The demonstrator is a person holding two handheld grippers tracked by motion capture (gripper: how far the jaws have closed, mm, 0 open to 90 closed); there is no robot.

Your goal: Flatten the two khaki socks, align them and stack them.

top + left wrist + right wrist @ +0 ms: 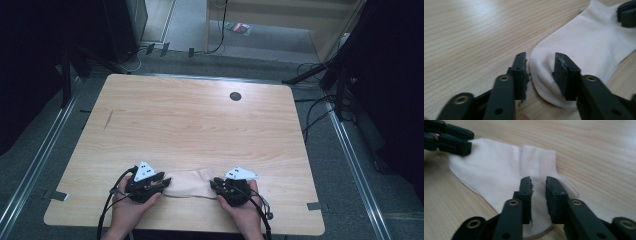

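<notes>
Jaws of both grippers stand apart, nothing pinched between them.

High view: a pale sock (189,183) lies flat near the front edge of the wooden table (200,125), stretched sideways between the two hands. Left gripper (161,184) sits at the sock's left end, right gripper (216,184) at its right end; each is held in a hand rising from the bottom edge. A small dark round hole (235,96) shows toward the far side of the tabletop. Grey three-cornered plates sit on top of both grippers.

Left gripper view: left gripper (540,68) has its jaws open, a clear gap between them. The rounded toe end of the sock (584,47) lies on the wood at that gap; one jaw is over the fabric, the other over bare wood just beside the edge. Whether the pads touch the cloth I cannot tell. The other gripper's jaws show at the upper right, on the sock's far end.

Right gripper view: right gripper (538,192) has a narrower gap, jaws still parted, both over the sock (499,170) close to its ribbed cuff. The other gripper's jaws show at upper left, at the sock's far end.
</notes>
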